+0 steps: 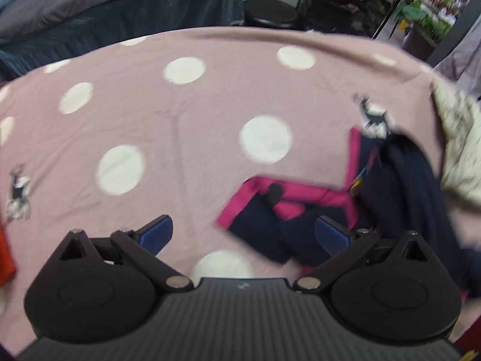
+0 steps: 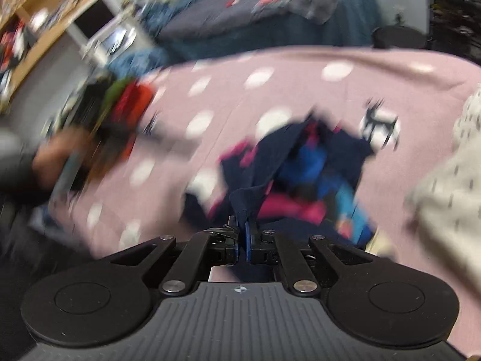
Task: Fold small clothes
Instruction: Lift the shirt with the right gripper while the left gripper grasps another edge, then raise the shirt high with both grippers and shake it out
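A small navy garment with pink trim [image 1: 270, 210] lies crumpled on the pink polka-dot bedsheet [image 1: 180, 114]. My left gripper [image 1: 243, 234] is open and empty, low over the sheet, with the garment's left part just ahead of its right finger. In the right wrist view the same garment [image 2: 300, 162] is bunched and blurred. My right gripper [image 2: 244, 228] is shut on a fold of its navy fabric and lifts that edge off the sheet.
A white patterned cloth [image 1: 460, 138] lies at the right, and it also shows in the right wrist view [image 2: 445, 180]. Red and orange clothes [image 2: 132, 105] sit at the sheet's left. A dark bed [image 1: 90, 3] and a round stool [image 1: 270, 12] stand beyond.
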Demonstrator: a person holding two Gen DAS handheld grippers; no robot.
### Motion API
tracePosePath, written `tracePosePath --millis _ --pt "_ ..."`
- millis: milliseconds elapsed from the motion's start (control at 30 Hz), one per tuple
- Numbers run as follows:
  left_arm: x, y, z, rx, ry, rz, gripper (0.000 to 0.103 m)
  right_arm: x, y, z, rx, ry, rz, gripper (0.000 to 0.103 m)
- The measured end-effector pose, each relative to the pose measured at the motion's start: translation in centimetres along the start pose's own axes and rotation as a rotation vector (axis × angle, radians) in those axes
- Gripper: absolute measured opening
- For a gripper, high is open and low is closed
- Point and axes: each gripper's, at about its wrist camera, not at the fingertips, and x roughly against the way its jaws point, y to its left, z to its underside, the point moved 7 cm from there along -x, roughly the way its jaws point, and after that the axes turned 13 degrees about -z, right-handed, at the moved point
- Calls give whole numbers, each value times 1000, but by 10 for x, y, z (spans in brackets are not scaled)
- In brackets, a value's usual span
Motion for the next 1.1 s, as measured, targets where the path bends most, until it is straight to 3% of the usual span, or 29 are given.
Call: tracePosePath --millis 67,133,300,400,500,533,600,700,933,1100 --pt "-2 -23 -22 26 11 94 101 -9 14 26 1 66 -2 8" --pt "-3 -55 -39 -14 28 160 95 -19 21 49 -31 100 3 8" --pt "-1 -149 -45 -296 77 212 71 -25 9 63 -159 23 28 8" --pt "0 -201 -35 -477 77 135 71 -25 11 63 -179 -7 34 8" --pt "-18 -238 -21 -670 131 -30 69 -21 18 65 -175 -12 42 8" --pt "-23 -244 -16 -722 136 -69 51 -20 19 64 -175 -17 44 8" --pt "-29 -247 -6 -774 154 -106 25 -16 19 65 -182 -31 55 9" --pt "-25 -235 -10 -686 113 -78 10 -10 17 68 -189 -57 77 9" --pt "14 -155 -61 -290 33 117 2 14 12 57 -161 -158 151 9" --pt "66 -62 -96 -23 -84 160 0 54 14 18 -98 -307 254 8"
